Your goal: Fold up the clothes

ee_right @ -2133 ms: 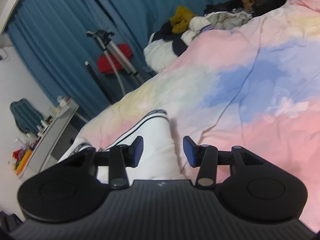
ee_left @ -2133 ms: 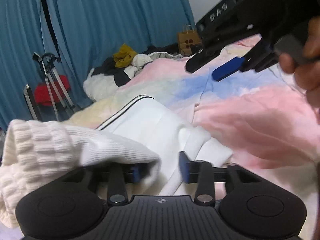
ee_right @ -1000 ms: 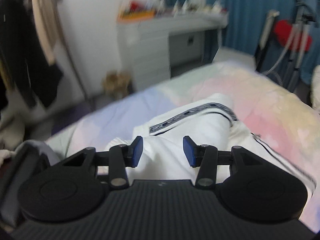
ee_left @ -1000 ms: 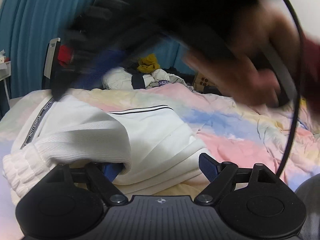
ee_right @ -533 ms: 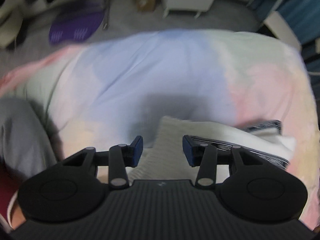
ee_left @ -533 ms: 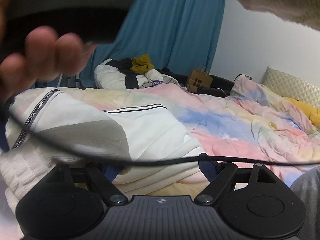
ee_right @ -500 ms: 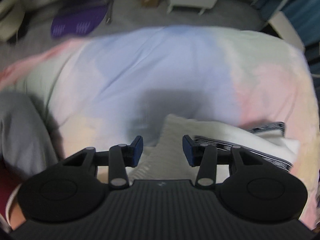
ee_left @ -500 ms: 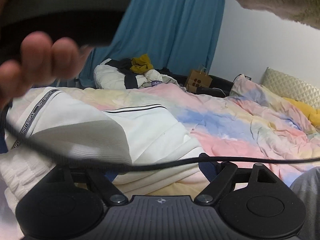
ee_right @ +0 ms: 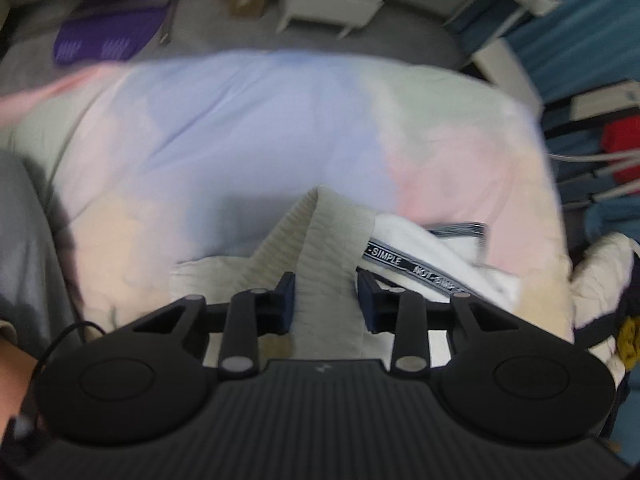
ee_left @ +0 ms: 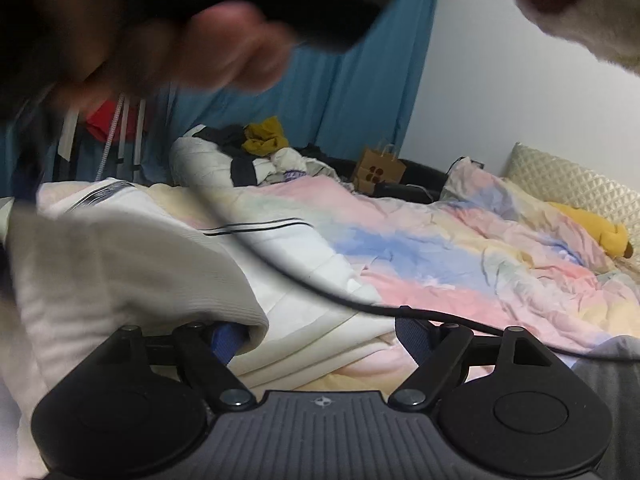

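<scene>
**Spotter:** Start at the tongs. What have you got?

**Me:** Left tongs (ee_left: pixel 320 334) are spread wide. One blue pad is tucked under the ribbed hem of the white garment (ee_left: pixel 132 264), the other stands clear on the far side, so nothing is pinched there. Two seconds ago those pads were much closer together with the cuff bunched over them; they've let go, and the cloth now just drapes over that one finger.

**Spotter:** And the right?

**Me:** Right tongs (ee_right: pixel 326 300) are part open with a ribbed flap of the garment (ee_right: pixel 320 248) rising between the pads. I can't tell whether the pads are touching it. That's the big change: a second ago I was looking across the room at the dresser, and now I'm pointing straight down at the near edge of the bed (ee_right: pixel 248 128).

**Spotter:** Meaning for the fold?

**Me:** I'd say the first fold is laid and I'm lining up a grab on the hem end for the next one. The garment lies stacked in layers on the duvet, its lettered stripe (ee_right: pixel 408 266) just beside the right pad.

**Spotter:** Pose?

**Me:** My right hand (ee_left: pixel 180 52) crosses high over the left camera, blurred, its cable (ee_left: pixel 320 292) trailing across the view. Left sits low, level with the bed.
</scene>
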A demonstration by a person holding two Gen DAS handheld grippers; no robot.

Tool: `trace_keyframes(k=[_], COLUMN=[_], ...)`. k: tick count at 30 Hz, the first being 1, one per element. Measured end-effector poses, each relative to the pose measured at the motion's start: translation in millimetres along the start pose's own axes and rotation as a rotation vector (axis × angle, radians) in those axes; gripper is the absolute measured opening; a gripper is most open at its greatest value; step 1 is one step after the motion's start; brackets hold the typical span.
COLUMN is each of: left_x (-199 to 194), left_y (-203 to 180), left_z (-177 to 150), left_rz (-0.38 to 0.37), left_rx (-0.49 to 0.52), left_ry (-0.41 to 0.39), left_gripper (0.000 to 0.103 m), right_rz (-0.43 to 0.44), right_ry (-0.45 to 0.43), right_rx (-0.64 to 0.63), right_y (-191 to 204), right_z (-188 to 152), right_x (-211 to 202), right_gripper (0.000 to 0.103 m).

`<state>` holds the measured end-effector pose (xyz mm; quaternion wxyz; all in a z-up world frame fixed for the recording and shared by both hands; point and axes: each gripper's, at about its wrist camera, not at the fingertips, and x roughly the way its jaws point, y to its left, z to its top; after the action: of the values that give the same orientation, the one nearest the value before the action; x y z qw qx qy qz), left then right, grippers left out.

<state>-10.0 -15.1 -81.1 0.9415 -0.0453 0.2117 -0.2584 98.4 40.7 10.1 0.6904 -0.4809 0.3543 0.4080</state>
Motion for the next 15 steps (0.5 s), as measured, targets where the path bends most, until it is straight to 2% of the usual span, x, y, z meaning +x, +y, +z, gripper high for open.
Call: trace_keyframes(k=[1, 5, 9, 12, 15], left_x=[-2.1, -11.1, -15.4, -19.9, -22.2], left_y=[-0.1, -0.1, 1.0, -1.7, -3.6], left_z=[-0.1, 0.5, 0.6, 0.1, -0.5], left_rz=[-0.004, -0.005, -0.017, -0.014, -0.018], left_rx=[-0.001, -0.009, -0.029, -0.010, -0.003], left_ry=[-0.007, -0.055, -0.078, -0.109, -0.127], left_gripper=[0.082, 0.082, 0.083, 0.085, 0.085], right_rz=[-0.014, -0.083, -0.137, -0.153, -0.126], right_ry=[-0.017, -0.084, -0.157, -0.239, -0.344], right_rx=[0.017, 0.157, 0.368, 0.575, 0.864], right_y=[-4.7, -44.0, -84.1, -112.7, -138.2], right_z=[-3.5, -42.7, -106.5, -162.6, -234.0], right_x=[-7.5, -35.8, -46.3, -48.4, -32.1], right_gripper=[0.009, 0.009, 0.009, 0.009, 0.009])
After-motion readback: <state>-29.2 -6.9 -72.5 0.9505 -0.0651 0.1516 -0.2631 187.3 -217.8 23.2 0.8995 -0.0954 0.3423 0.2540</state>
